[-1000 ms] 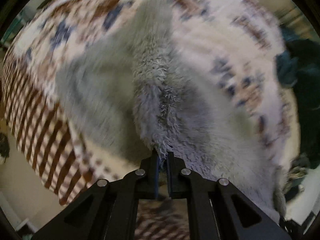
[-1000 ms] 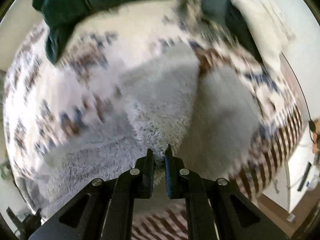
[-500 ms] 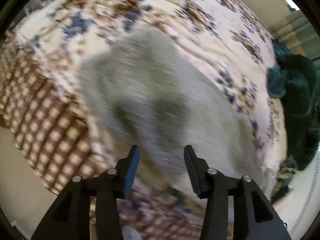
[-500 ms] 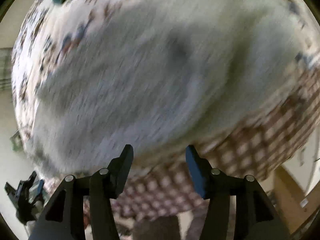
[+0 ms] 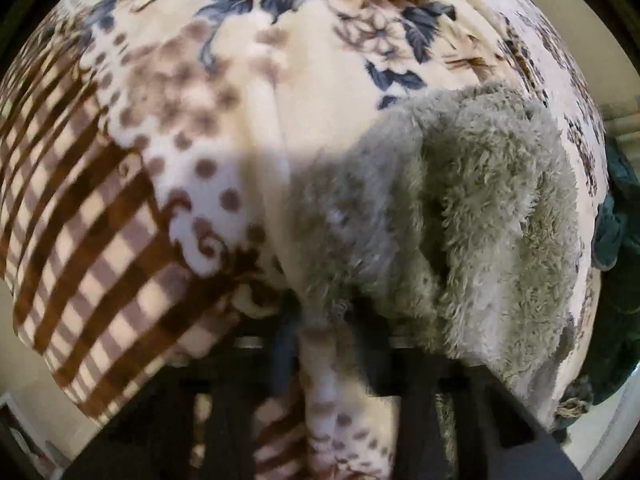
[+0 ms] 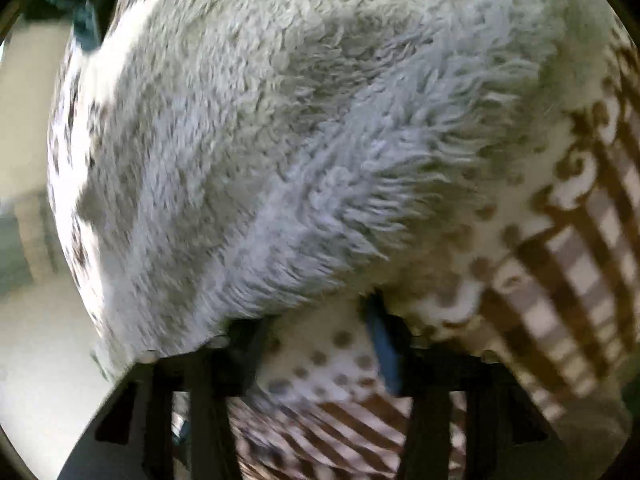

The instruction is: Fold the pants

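The grey fluffy pants [image 5: 472, 216] lie folded on a patterned blanket [image 5: 168, 168]. In the left wrist view they fill the right half; my left gripper [image 5: 320, 328] is open, its fingertips pressed low at the near edge of the pants and partly hidden by the pile. In the right wrist view the pants [image 6: 304, 128] fill most of the frame; my right gripper [image 6: 316, 332] is open, its blue-padded right finger [image 6: 382, 344] on the blanket [image 6: 560, 264] just below the pants' near edge. Neither gripper holds cloth.
The blanket has floral, dotted and brown checked zones and drapes over the bed edge at lower left [image 5: 80, 288]. A dark green garment [image 5: 616, 240] lies at the far right. Pale floor [image 6: 36, 352] shows beside the bed.
A second ago both grippers were shut on the pants' fabric. They opened half a second ago, let the cloth fall, and have since dropped close to the pants' near edge.
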Available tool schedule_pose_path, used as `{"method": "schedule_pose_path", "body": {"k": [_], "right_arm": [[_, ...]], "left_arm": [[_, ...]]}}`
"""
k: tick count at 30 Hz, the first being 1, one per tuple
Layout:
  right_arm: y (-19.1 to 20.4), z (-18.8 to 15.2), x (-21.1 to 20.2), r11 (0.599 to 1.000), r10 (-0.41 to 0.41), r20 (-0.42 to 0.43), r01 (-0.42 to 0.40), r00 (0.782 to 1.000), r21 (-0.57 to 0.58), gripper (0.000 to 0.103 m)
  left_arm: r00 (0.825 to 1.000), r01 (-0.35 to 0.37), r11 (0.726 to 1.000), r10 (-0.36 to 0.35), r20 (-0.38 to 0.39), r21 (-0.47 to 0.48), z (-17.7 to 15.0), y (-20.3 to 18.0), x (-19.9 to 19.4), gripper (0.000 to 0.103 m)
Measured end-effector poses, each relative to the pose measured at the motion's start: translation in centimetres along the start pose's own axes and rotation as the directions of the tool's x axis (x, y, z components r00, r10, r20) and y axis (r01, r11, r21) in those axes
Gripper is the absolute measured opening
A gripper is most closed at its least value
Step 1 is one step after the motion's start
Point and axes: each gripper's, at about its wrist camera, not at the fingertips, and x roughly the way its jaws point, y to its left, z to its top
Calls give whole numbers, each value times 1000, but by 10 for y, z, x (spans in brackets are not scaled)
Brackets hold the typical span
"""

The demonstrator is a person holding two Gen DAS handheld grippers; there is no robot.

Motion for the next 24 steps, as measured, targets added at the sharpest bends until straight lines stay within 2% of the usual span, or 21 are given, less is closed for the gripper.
{"method": "schedule_pose_path", "body": {"k": [1, 3, 4, 8, 10, 12, 15, 18, 22, 24], "right_arm": [[-1, -3, 0, 999, 24, 14, -24, 1000, 22, 21], [0, -8, -5, 998, 56, 40, -57, 998, 39, 9], [5, -11, -10, 998, 55, 57, -56, 997, 27, 7], [23, -15, -41, 997, 54, 116, -46, 992, -69, 5], [27, -12, -57, 995, 53, 134, -40, 990, -93, 5], [29, -2, -74, 995, 67, 139, -55, 988, -85, 5], [33, 7, -76, 993, 77, 103, -68, 992, -95, 5], [46, 16, -55, 996, 38, 21, -36, 999, -76, 10], [49, 22, -45, 997, 48, -34, -50, 998, -63, 38], [56, 26, -42, 996, 69, -37, -71, 997, -57, 49]], "left_arm": [[1000, 5, 1000, -6, 15, 13, 0, -1, -2, 11], [999, 20, 999, -21, 37, 33, -1, 2, -8, 8], [999, 30, 999, -31, 40, 34, -1, 4, -11, 8], [998, 49, 998, -50, 38, 30, 3, 12, -29, 7], [998, 21, 999, -24, 63, 45, 5, 18, -42, 1], [993, -20, 998, 13, 114, 56, 15, 25, -56, 1], [997, 5, 998, -10, 82, 55, 27, 41, -57, 1], [999, 43, 997, -45, 27, 70, 27, 40, -53, 2], [998, 65, 989, -63, -17, 134, 18, 17, -44, 4], [997, 68, 988, -63, -38, 142, 14, 7, -37, 11]]}}
